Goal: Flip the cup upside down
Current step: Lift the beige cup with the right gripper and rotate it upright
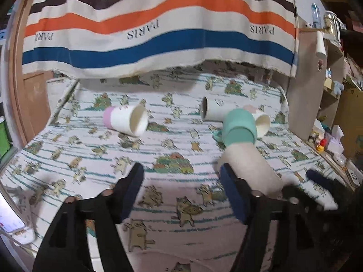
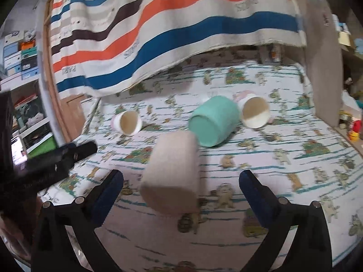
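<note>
— Looking at the beige cup (image 2: 172, 174): where does it lie?

— On its side on the cat-print tabletop (image 2: 283, 206), directly between the spread fingers of my right gripper (image 2: 181, 190). The jaws stand wide, holding nothing. Its long axis runs away from me, slightly tilted; the near end looks like the closed base, so I judge the mouth points toward the mint cup (image 2: 214, 124) just beyond it.

— And your left?

— My left gripper (image 1: 181, 190) is also wide and empty, with the cup off to its right, beside one finger (image 1: 233, 195). The right is better placed.

— Other cups?

— A pink-based one (image 1: 124, 120) and two white ones lie farther back, below the striped cloth (image 1: 158, 22).
</note>
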{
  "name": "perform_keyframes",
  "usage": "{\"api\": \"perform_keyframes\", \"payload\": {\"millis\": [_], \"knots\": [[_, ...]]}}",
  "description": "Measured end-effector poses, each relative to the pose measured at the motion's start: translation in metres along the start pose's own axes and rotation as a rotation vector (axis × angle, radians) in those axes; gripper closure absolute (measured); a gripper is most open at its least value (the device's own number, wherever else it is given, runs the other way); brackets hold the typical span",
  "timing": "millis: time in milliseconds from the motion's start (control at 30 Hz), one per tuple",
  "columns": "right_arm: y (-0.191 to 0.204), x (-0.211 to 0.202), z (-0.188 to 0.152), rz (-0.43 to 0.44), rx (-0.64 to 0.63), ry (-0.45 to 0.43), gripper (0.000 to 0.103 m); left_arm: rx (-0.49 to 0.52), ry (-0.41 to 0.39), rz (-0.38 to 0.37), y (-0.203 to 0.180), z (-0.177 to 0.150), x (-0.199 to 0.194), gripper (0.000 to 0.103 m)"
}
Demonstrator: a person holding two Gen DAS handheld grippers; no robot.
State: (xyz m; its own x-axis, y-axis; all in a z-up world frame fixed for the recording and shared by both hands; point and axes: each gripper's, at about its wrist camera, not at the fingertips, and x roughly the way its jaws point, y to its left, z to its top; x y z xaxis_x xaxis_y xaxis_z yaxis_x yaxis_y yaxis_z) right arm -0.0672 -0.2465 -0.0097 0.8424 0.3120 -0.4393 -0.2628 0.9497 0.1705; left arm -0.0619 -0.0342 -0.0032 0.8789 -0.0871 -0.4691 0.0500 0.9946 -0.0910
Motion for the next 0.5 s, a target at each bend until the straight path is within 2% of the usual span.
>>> {"api": "perform_keyframes", "payload": {"millis": [67,167,267,333,400,500], "knots": [[-0.008,-0.004,0.004,-0.041,-0.017,-0.007,0.004,-0.011,0.006,-0.019,-0.007,-0.004,0.000,0.010],[-0.018,-0.006,0.008,-0.131,-0.084,0.012,0.046,-0.025,0.021,-0.082,-0.020,-0.007,0.000,0.005],[-0.034,0.003,0.007,-0.101,-0.065,0.080,0.070,-0.033,0.047,-0.147,-0.040,-0.009,0.006,0.003],[-0.042,0.007,0.005,-0.076,-0.057,0.107,0.073,-0.013,0.081,-0.173,-0.055,-0.012,0.014,0.003],[-0.048,0.005,0.001,-0.077,-0.064,0.097,0.073,0.000,0.129,-0.189,-0.066,-0.016,0.026,0.003],[-0.058,0.002,0.000,-0.051,-0.078,0.076,0.073,0.005,0.155,-0.181,-0.077,-0.020,0.035,0.003]]}}
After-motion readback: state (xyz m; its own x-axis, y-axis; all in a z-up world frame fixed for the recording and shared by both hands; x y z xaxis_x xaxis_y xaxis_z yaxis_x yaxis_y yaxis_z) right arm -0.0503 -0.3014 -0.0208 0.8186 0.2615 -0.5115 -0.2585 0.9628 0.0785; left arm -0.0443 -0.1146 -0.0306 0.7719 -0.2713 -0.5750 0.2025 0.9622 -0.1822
